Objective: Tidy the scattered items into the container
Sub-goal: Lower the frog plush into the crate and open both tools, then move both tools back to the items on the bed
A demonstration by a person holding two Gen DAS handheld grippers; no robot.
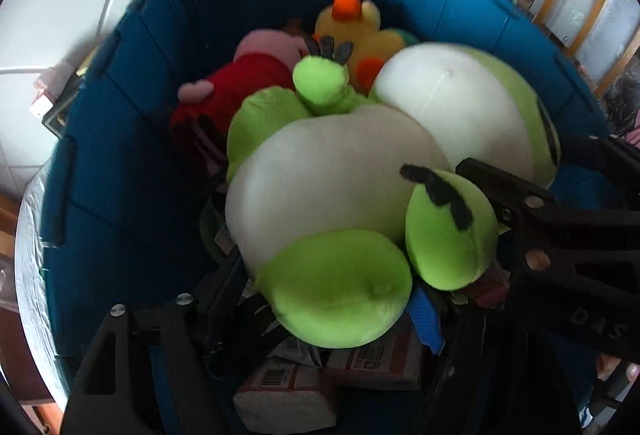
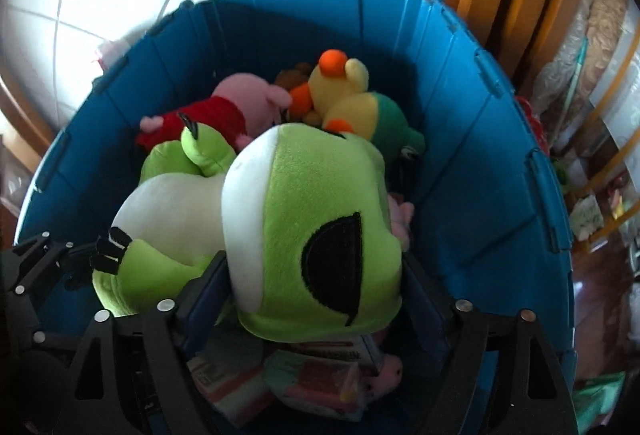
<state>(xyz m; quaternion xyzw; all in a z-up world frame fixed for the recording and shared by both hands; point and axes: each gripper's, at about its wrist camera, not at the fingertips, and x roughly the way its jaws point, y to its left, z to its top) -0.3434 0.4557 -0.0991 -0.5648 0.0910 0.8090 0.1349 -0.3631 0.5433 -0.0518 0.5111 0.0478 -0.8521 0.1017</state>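
Bin (image 1: 132,107) holds frog plush (image 2: 312,235), duck (image 2: 344,91), pig (image 2: 240,95), possibly boxes.

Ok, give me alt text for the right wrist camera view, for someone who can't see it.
A big green and white plush frog lies on top of a blue bin, its head between the open fingers of the right claw. Behind it sit a pink pig toy in red and a yellow duck toy; boxes lie underneath.
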